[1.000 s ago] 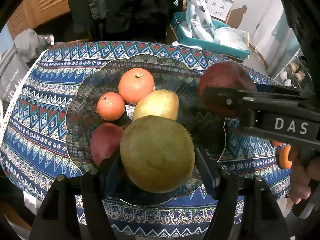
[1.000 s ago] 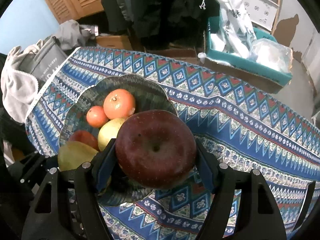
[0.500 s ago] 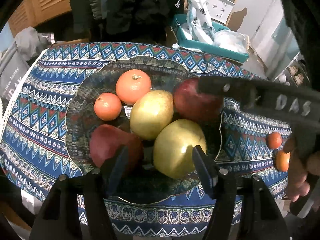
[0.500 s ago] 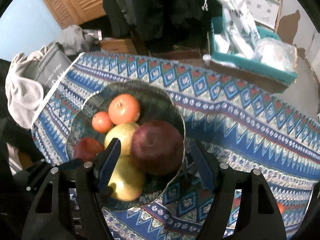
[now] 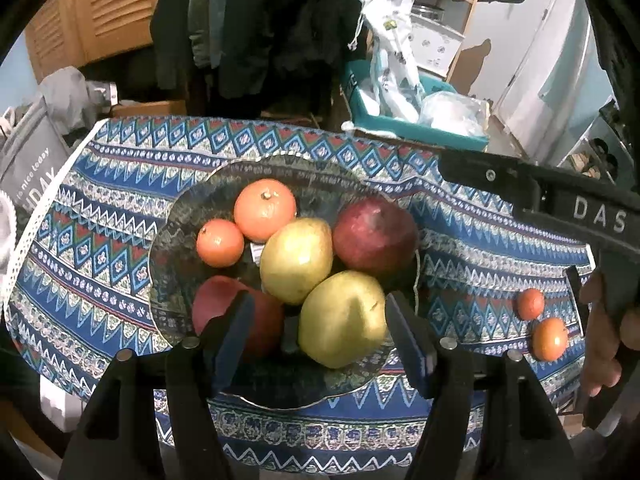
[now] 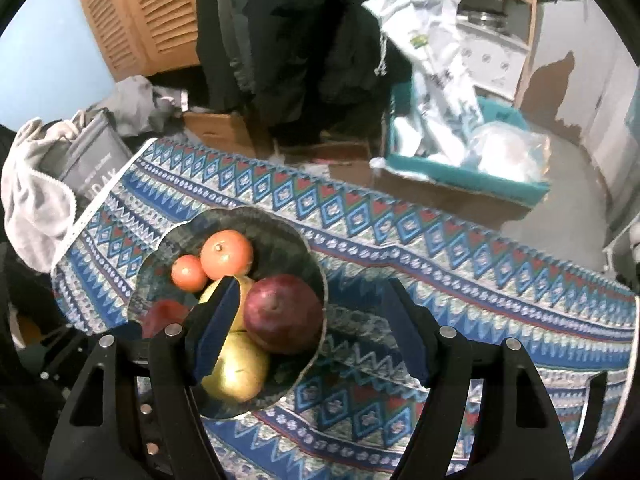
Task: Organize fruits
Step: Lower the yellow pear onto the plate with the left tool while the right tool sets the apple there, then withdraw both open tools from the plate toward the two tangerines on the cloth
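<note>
A dark patterned bowl [image 5: 188, 216] on the blue patterned tablecloth holds two oranges [image 5: 265, 209], two yellow-green pears [image 5: 340, 320], a dark red apple [image 5: 374, 236] and a red fruit [image 5: 218, 300]. The bowl also shows in the right wrist view [image 6: 280, 236], with the dark red apple [image 6: 284, 314] at its right side. My left gripper [image 5: 320, 340] is open and empty above the bowl's near edge. My right gripper [image 6: 308, 332] is open and empty above the bowl's right rim. Two small oranges [image 5: 549, 338] lie on the cloth at the right.
A teal box [image 6: 460, 164] with plastic bags stands beyond the table's far edge. A grey bag and cloth [image 6: 40, 184] hang off the left end. The right gripper's body [image 5: 560, 204] crosses the left wrist view at the right.
Both grippers have opened, leaving the pear and the dark red apple in the bowl. Both have pulled back and up from the bowl.
</note>
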`<act>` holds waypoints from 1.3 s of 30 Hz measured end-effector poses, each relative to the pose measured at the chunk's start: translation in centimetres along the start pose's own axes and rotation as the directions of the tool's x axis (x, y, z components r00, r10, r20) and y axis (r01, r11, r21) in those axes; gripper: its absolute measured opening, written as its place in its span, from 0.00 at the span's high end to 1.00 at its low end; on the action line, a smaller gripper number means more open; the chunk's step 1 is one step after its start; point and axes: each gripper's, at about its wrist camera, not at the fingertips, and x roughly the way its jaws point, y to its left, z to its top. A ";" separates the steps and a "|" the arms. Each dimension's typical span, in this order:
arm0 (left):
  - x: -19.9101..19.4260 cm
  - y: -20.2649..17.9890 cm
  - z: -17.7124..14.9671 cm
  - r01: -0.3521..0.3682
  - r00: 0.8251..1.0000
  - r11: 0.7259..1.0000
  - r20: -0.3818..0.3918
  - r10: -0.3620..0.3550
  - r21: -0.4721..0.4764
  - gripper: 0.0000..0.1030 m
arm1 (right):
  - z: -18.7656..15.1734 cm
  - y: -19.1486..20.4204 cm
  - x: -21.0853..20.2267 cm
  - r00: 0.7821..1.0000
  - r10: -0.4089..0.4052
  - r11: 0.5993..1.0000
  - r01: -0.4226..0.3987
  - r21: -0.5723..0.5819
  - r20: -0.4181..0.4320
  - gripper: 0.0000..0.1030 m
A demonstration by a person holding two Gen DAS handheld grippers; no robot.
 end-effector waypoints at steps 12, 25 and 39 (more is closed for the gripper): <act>-3.2 -2.4 1.1 -0.007 0.997 0.999 0.083 0.003 0.052 0.27 | -0.4 -1.4 -4.7 0.989 -0.118 0.993 0.120 -0.019 0.084 0.28; -4.9 -5.9 1.9 0.037 0.993 0.993 0.108 -0.049 0.109 0.26 | -1.8 -4.5 -9.7 0.972 -0.194 0.981 0.190 0.037 0.135 0.24; -6.4 -9.8 2.0 0.055 0.988 0.983 0.130 -0.078 0.175 0.22 | -4.7 -7.5 -13.9 0.955 -0.245 0.968 0.232 0.097 0.167 0.19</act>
